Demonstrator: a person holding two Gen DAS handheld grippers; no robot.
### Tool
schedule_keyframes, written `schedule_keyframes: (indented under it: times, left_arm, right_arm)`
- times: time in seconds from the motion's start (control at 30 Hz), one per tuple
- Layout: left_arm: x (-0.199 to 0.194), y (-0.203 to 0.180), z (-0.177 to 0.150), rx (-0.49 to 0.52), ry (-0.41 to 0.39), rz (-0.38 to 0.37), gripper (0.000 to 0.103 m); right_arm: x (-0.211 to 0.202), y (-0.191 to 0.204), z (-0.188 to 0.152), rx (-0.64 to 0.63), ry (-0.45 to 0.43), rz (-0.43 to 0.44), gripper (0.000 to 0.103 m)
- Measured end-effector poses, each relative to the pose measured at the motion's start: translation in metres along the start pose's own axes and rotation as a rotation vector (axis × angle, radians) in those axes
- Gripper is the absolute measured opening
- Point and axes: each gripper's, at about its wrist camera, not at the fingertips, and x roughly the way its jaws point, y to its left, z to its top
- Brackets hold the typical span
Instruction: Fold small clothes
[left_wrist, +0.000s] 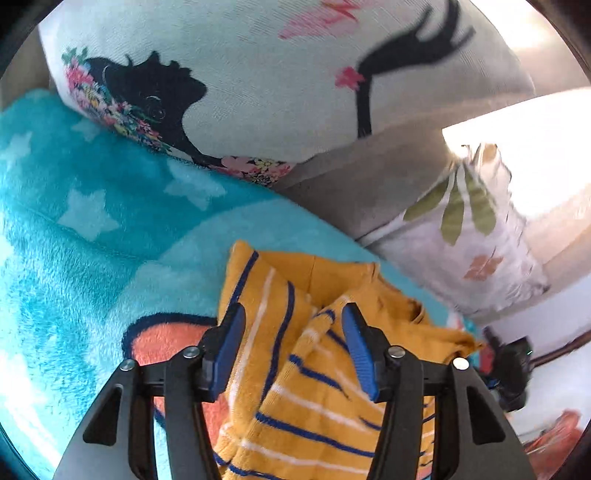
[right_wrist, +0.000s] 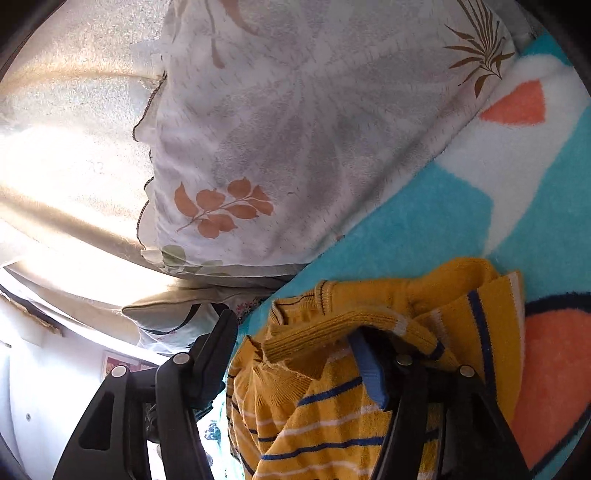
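One mustard-yellow knit sweater with blue and white stripes (left_wrist: 295, 369) lies crumpled on a turquoise fleece blanket (left_wrist: 74, 229).
Two printed pillows at frame top: silhouette pillow (left_wrist: 240, 74), leaf-print pillow (right_wrist: 277, 147). Left gripper (left_wrist: 293, 354) and right gripper (right_wrist: 295, 354) fingers spread apart, straddling sweater folds.

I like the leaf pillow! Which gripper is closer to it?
Right. The right gripper sits just below the leaf pillow; the left gripper sees the pillow farther off, to its right.
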Motion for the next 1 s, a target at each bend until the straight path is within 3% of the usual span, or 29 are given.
schedule_keyframes:
  times: [0.2, 0.27, 0.33, 0.4, 0.43, 0.53, 0.67, 0.77, 0.87, 0.9, 0.93, 1.0]
  left_arm:
    - [0.037, -0.017, -0.002, 0.110, 0.022, 0.117, 0.057]
    - [0.048, -0.025, -0.004, 0.150, 0.051, 0.157, 0.052]
    - [0.053, -0.024, 0.002, 0.149, 0.074, 0.157, 0.004]
    - [0.049, -0.015, 0.004, 0.076, 0.053, 0.161, 0.001]
    - [0.045, -0.013, 0.007, 0.062, 0.020, 0.204, 0.000]
    - [0.031, 0.003, 0.012, 0.035, -0.034, 0.259, 0.000]
    - [0.019, 0.017, 0.009, 0.012, -0.020, 0.222, 0.000]
    - [0.011, 0.011, 0.001, 0.054, -0.027, 0.195, 0.001]
    - [0.008, 0.008, -0.007, 0.079, -0.013, 0.162, 0.018]
    - [0.005, 0.008, -0.011, 0.091, -0.015, 0.161, 0.031]
    - [0.008, -0.001, -0.011, 0.108, -0.024, 0.160, 0.039]
    - [0.013, -0.013, -0.017, 0.188, -0.038, 0.168, 0.043]
  right_arm:
    - [-0.013, 0.009, -0.006, -0.014, 0.010, 0.005, 0.074]
    - [-0.020, 0.011, -0.006, -0.012, -0.010, 0.018, 0.075]
    - [-0.031, 0.009, -0.001, -0.004, -0.024, 0.038, 0.079]
    - [-0.038, 0.009, 0.002, 0.000, -0.042, 0.050, 0.082]
    - [-0.040, 0.009, 0.002, -0.009, -0.042, 0.056, 0.082]
    - [-0.030, 0.015, -0.002, -0.079, 0.016, 0.046, 0.081]
    - [0.012, 0.026, -0.015, -0.197, 0.145, -0.017, 0.067]
    - [0.043, 0.028, -0.016, -0.281, 0.199, -0.116, 0.065]
    - [0.060, 0.022, -0.006, -0.341, 0.121, -0.336, 0.061]
    - [0.060, 0.018, -0.002, -0.337, 0.074, -0.398, 0.060]
    - [0.057, 0.017, 0.001, -0.320, 0.040, -0.408, 0.060]
    - [0.048, 0.017, 0.003, -0.276, 0.002, -0.404, 0.062]
